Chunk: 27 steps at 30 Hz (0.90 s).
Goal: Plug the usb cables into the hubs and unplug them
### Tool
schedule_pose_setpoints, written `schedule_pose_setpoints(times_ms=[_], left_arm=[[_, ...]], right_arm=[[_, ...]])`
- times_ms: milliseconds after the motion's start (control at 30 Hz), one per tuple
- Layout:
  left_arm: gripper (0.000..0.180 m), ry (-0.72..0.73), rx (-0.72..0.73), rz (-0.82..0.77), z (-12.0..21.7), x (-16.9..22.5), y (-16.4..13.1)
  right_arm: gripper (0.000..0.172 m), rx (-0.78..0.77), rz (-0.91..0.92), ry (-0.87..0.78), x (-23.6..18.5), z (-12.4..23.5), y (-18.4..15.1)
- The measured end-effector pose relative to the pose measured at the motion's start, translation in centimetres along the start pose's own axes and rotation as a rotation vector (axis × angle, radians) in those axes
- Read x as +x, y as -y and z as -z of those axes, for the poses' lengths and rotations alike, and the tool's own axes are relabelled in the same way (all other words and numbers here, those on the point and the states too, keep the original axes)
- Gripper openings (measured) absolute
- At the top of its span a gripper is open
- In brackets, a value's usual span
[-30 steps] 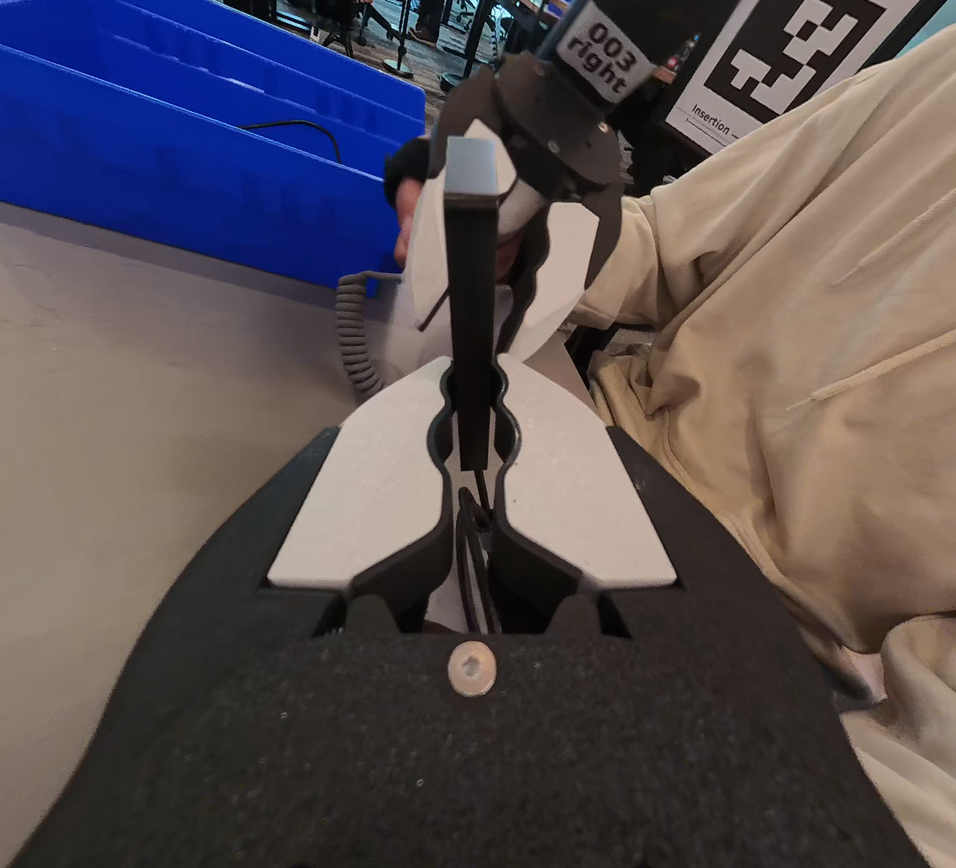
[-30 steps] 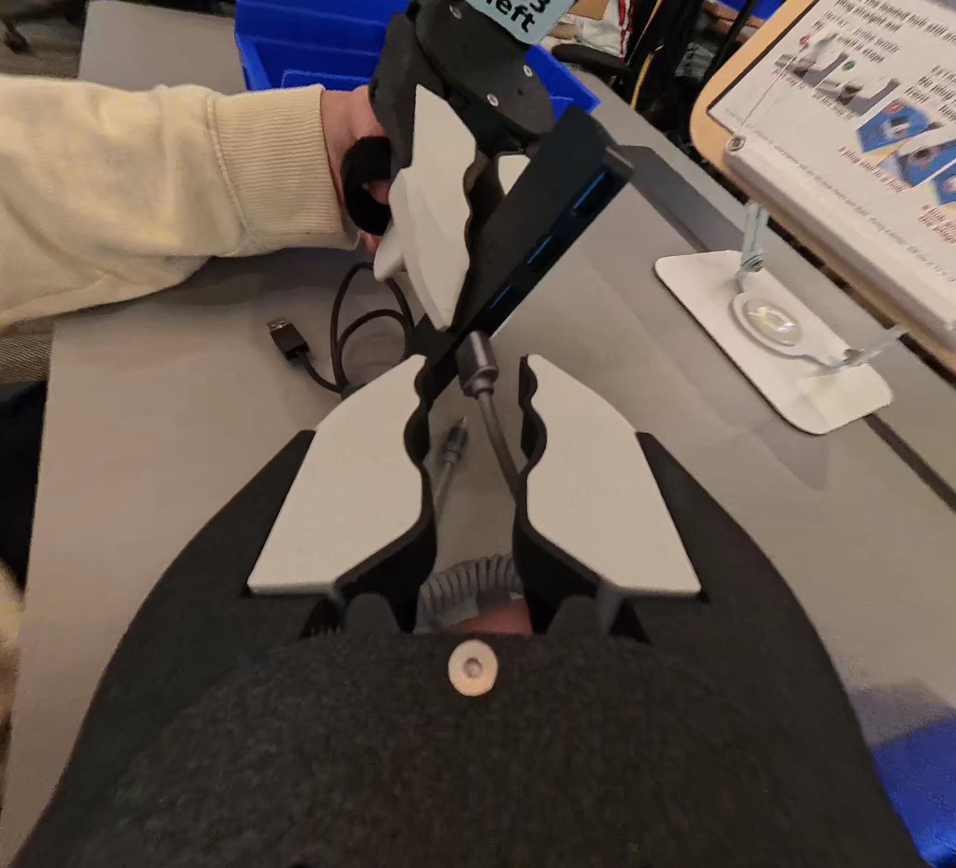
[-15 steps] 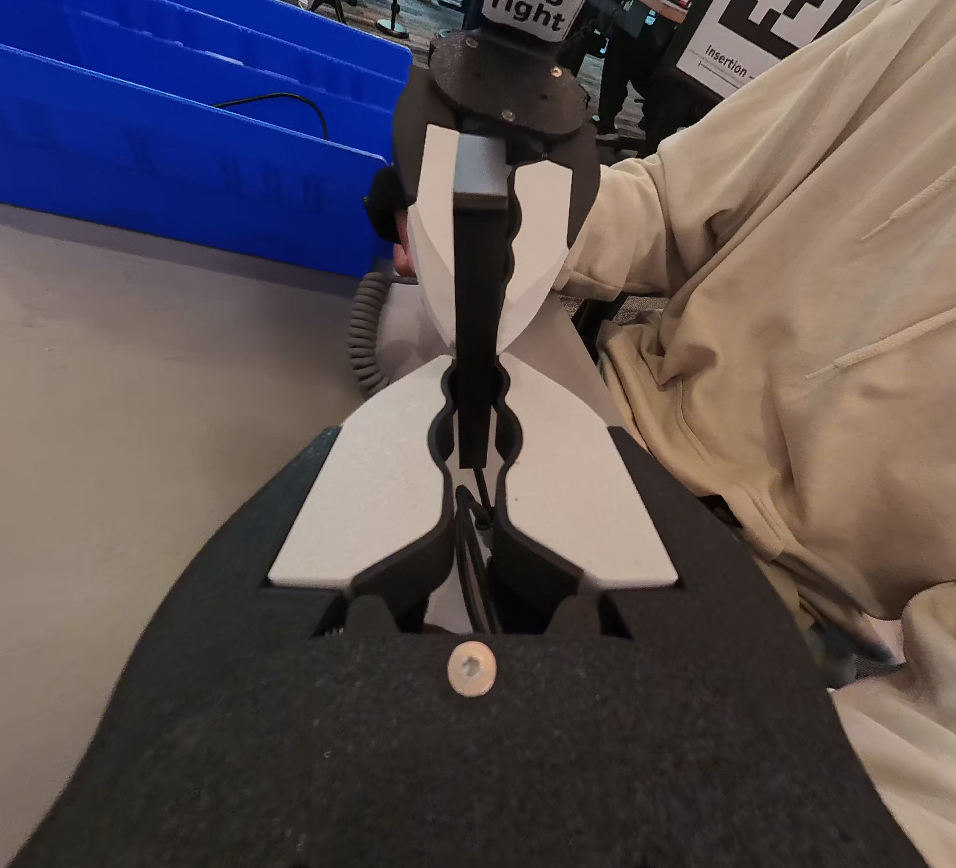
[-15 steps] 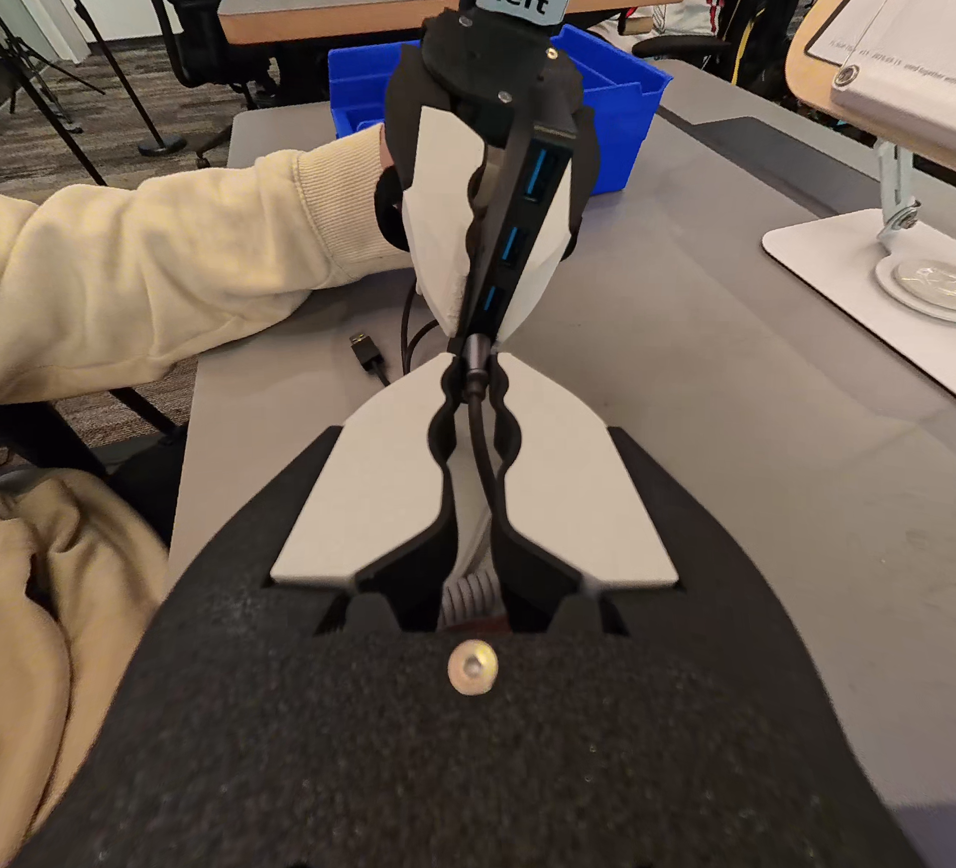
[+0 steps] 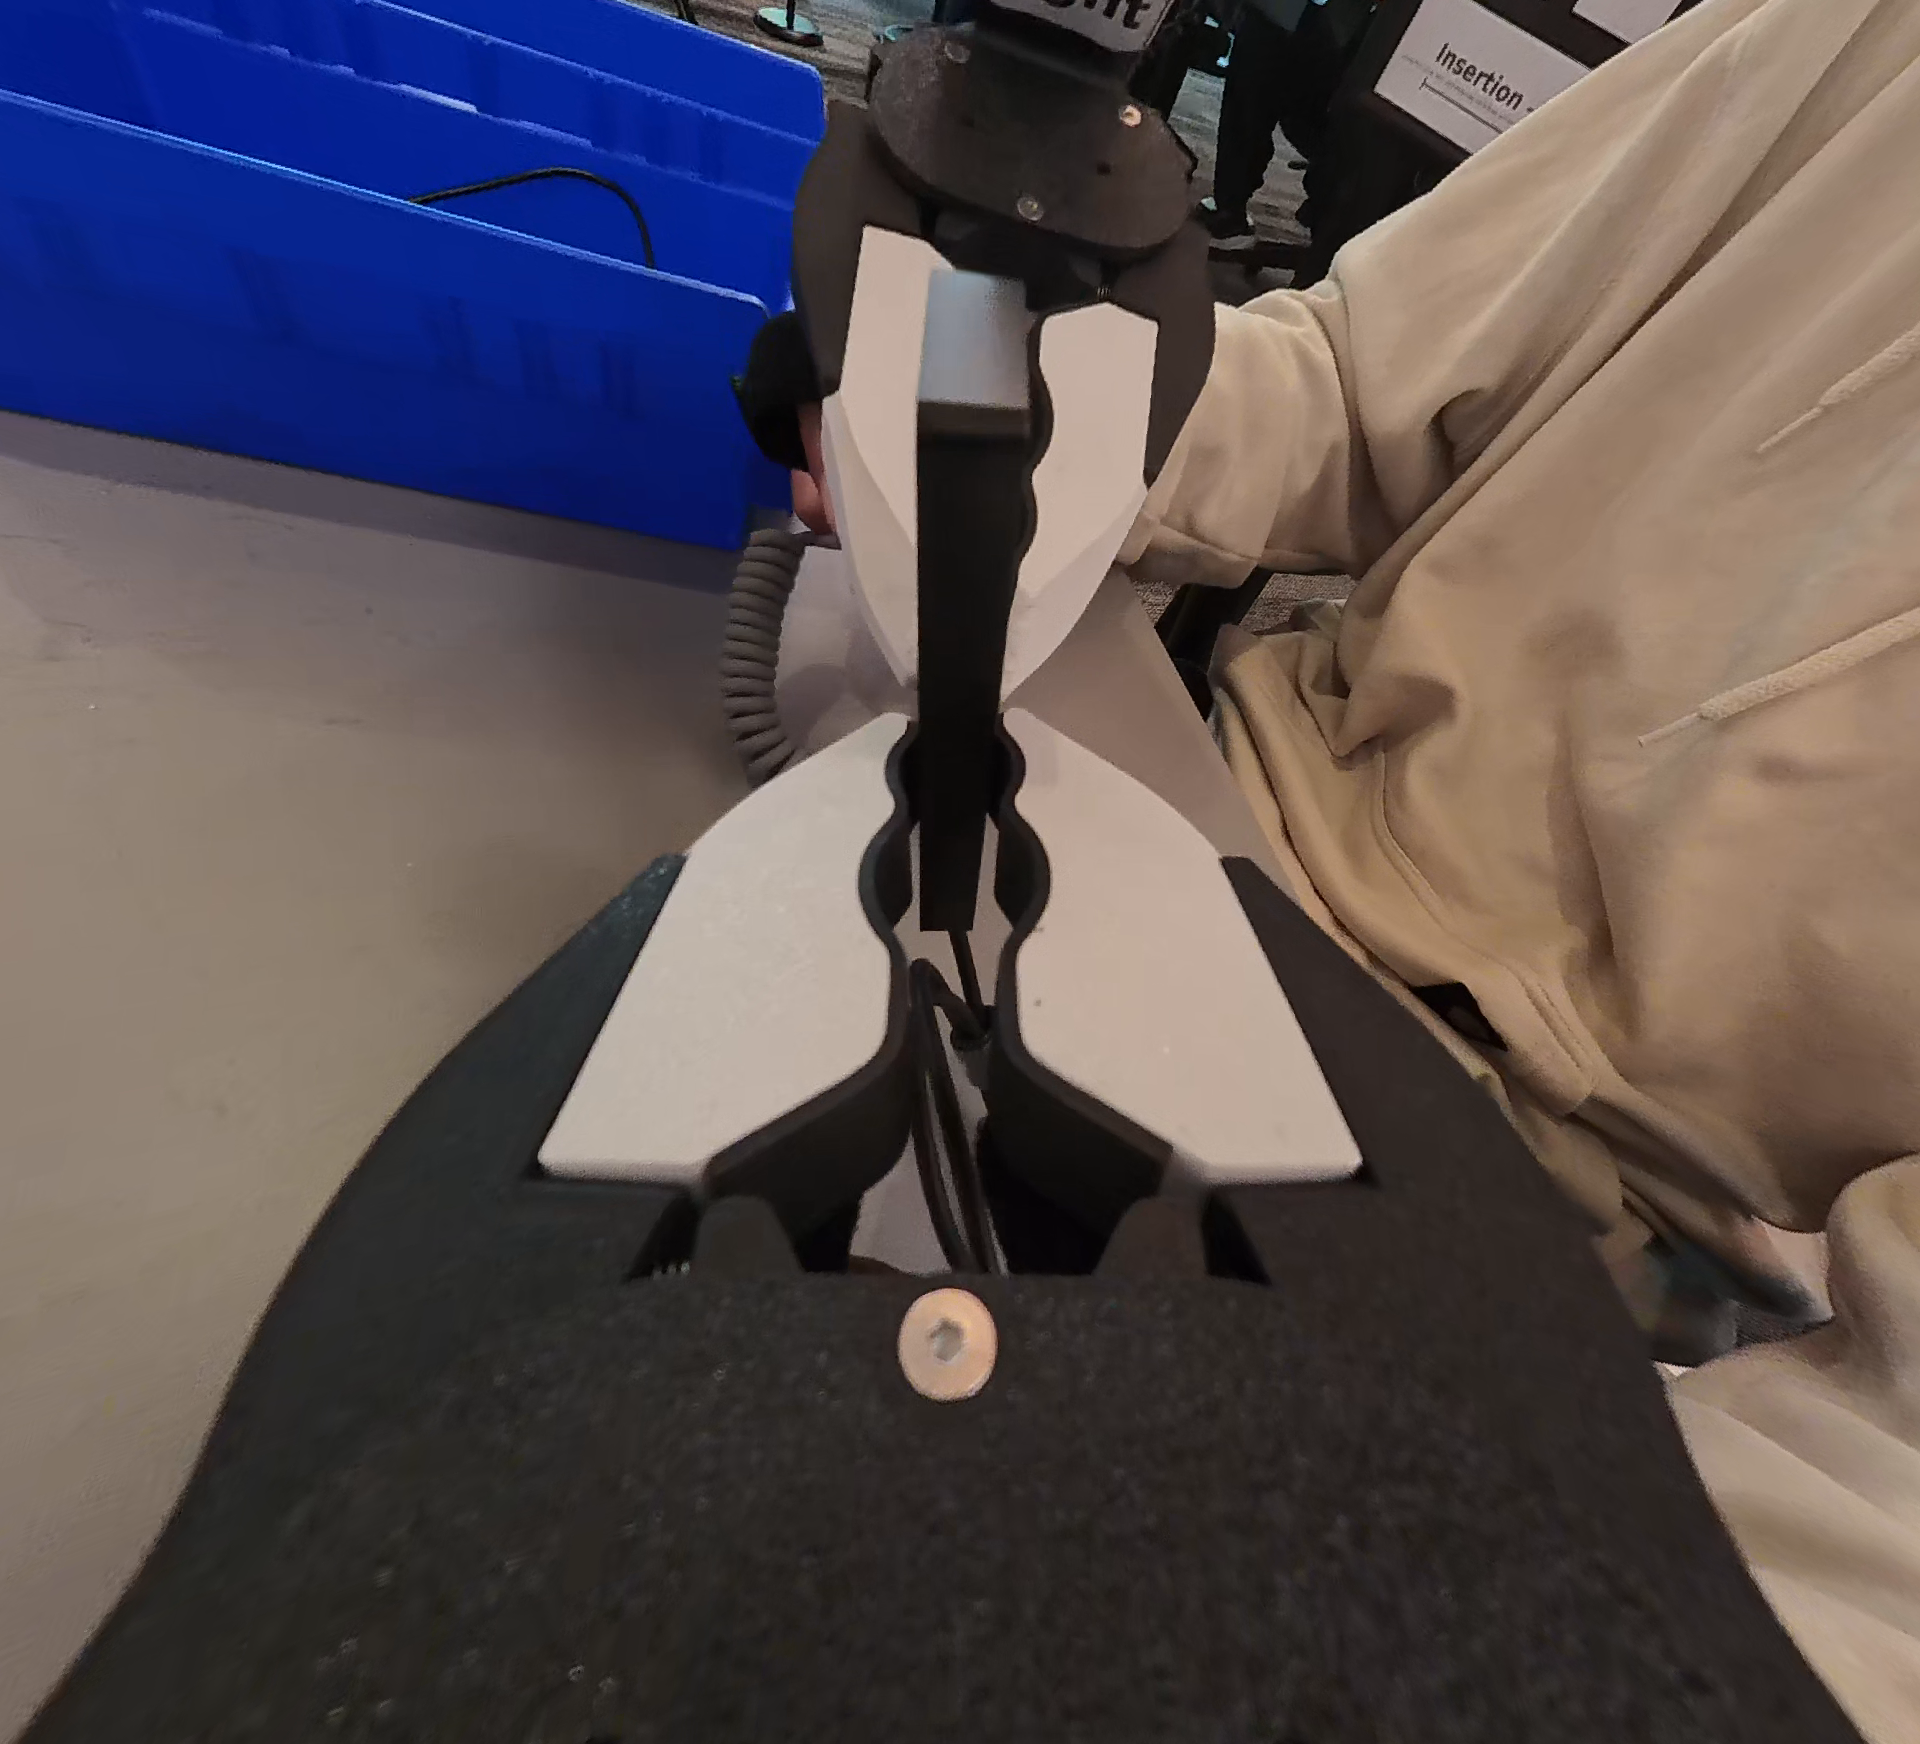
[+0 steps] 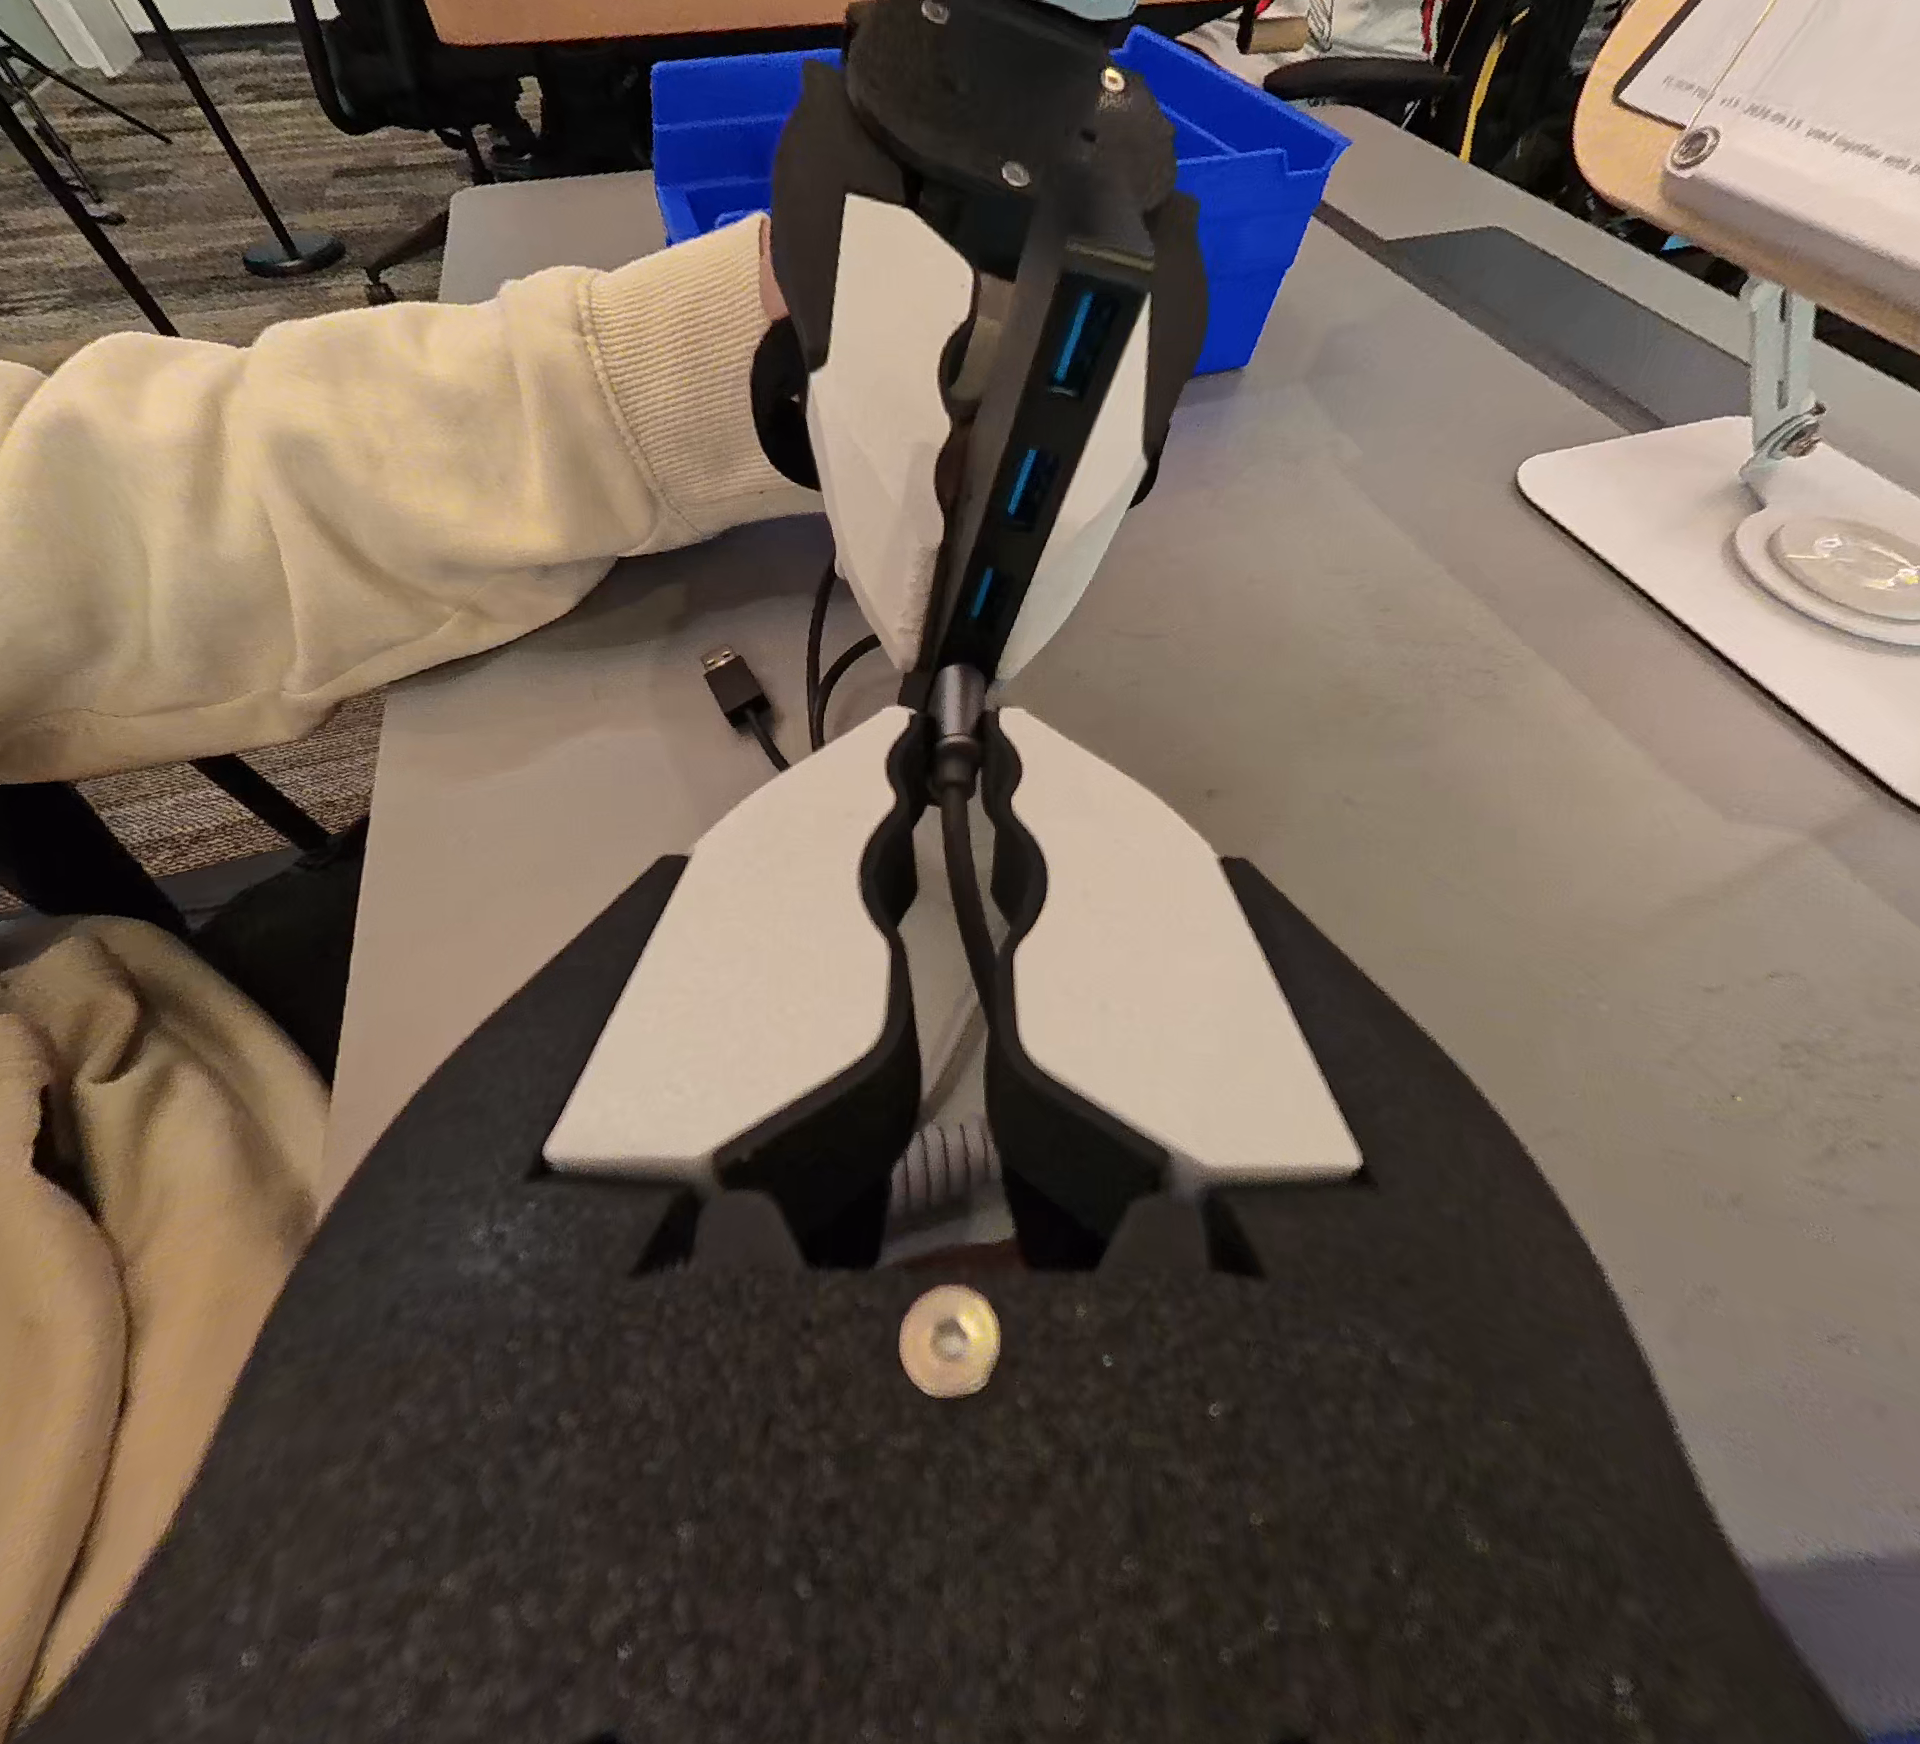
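Left tool (image 5: 956, 759) clamped on black hub (image 6: 1023, 468), held above surface (image 6: 1403, 759). Right tool (image 6: 954, 738) pinching grey plug (image 6: 954, 707) seated in hub's end. Unplug step likely: pull straight back, hub steady.

matt black hub (image 6: 1023, 468), grey metal plug (image 6: 954, 702)

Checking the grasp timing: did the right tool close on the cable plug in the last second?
Yes. The right tool closed onto the grey plug at the hub; earlier its fingers stood apart around it.
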<state>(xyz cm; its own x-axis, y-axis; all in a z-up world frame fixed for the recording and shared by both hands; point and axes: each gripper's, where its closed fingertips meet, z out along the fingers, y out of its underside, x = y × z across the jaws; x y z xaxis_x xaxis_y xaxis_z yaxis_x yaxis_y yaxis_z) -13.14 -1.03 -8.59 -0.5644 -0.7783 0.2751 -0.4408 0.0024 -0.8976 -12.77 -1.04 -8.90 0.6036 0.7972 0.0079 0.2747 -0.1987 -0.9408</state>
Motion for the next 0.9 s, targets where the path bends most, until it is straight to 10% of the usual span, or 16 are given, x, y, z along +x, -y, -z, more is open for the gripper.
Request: schedule_pose_setpoints(times_ms=[733, 900], left_arm=[[0.011, -0.015, -0.016, 0.016, -0.1, 0.1, -0.2], [0.01, -0.035, 0.063, 0.073, 0.2, -0.4, 0.7]], right_arm=[[0.01, 0.009, 0.006, 0.0, -0.3, 0.4, -0.1], [0.015, -0.084, 0.452, -0.272, 1.1, 1.0, 0.1]])
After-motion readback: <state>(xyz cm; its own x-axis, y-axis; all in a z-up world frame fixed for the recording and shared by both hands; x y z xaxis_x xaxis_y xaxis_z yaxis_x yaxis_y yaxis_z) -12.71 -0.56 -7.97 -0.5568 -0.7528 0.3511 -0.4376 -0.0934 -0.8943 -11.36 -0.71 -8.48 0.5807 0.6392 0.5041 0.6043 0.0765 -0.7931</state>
